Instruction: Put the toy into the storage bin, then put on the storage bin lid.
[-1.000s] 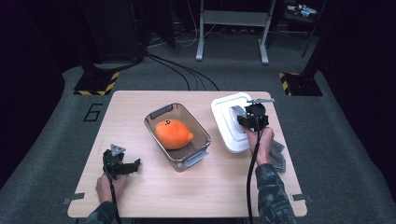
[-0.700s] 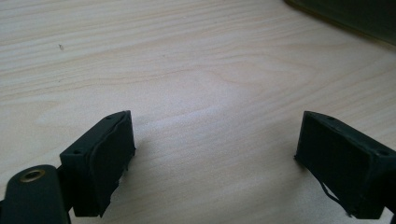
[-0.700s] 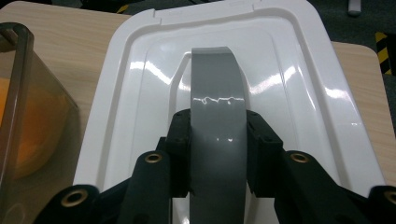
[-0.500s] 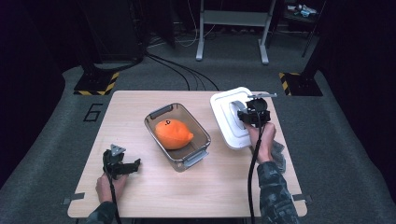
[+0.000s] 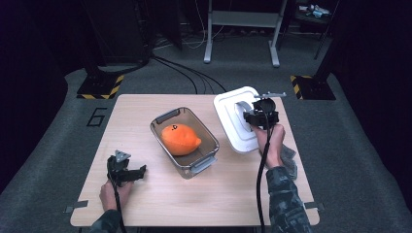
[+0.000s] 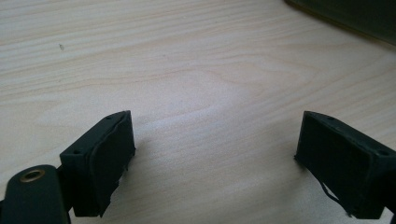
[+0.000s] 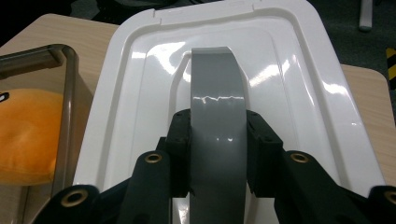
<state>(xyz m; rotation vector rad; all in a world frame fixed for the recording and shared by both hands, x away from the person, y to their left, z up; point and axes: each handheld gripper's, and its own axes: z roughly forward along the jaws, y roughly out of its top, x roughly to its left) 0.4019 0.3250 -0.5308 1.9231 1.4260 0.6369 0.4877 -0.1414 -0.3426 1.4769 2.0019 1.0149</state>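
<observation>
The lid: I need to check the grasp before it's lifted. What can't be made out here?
- Right gripper view: the right claw hides the near end of the lid handle.
- High view: the grip is too small to judge.
- Right gripper view: the left edge cuts off the bin and orange toy.

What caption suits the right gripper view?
Right gripper clamped on the white lid's grey handle, beside the clear bin.

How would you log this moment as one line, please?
right tool: shut on lid handle | lid: beside bin | orange toy: in bin | left tool: open, on table
</observation>
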